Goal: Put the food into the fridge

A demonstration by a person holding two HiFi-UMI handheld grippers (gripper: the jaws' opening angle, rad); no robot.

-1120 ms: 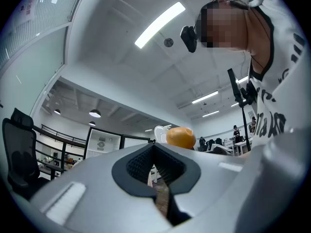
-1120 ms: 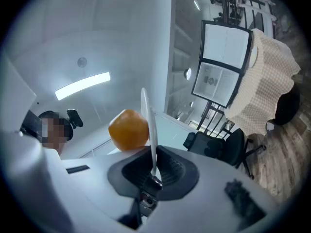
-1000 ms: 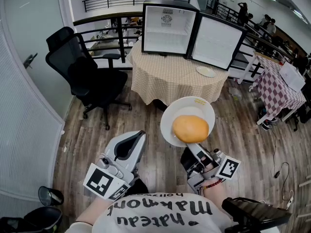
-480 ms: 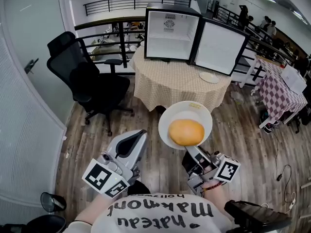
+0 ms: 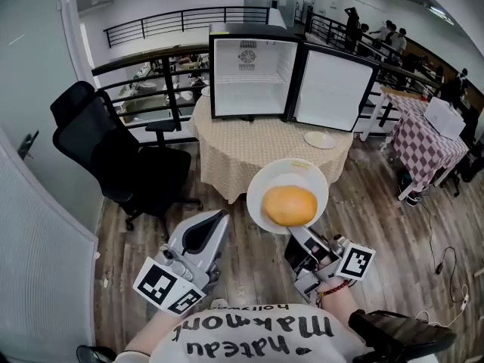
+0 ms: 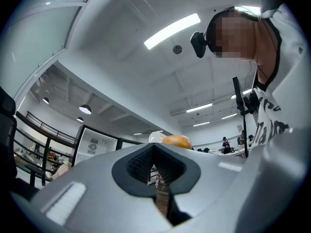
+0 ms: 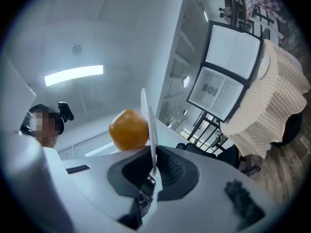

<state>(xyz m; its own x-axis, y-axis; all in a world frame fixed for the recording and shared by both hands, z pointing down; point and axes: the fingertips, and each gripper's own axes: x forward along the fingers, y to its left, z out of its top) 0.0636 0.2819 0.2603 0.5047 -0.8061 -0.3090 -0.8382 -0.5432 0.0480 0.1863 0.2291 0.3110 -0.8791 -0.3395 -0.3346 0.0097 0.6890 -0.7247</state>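
A white plate (image 5: 302,176) carrying a round orange bun (image 5: 289,205) hangs over the wooden floor in the head view. My right gripper (image 5: 306,242) is shut on its near rim. In the right gripper view the plate (image 7: 151,125) stands edge-on between the jaws, with the bun (image 7: 129,129) on its left. My left gripper (image 5: 201,233) is shut and holds nothing, its jaws (image 6: 154,168) pointing upward. The small fridge (image 5: 249,70) stands on a table with a checked cloth (image 5: 261,146), its door (image 5: 334,88) swung open to the right and its inside white.
A second small plate (image 5: 320,139) lies on the table by the fridge door. A black office chair (image 5: 113,157) stands left of the table. A table with a red checked cloth (image 5: 431,138) is at the right. A metal railing (image 5: 151,66) runs behind.
The head view has shifted, so the table and fridge sit a little nearer and more central. The plate with the bun stays in my right gripper. The left gripper has barely moved.
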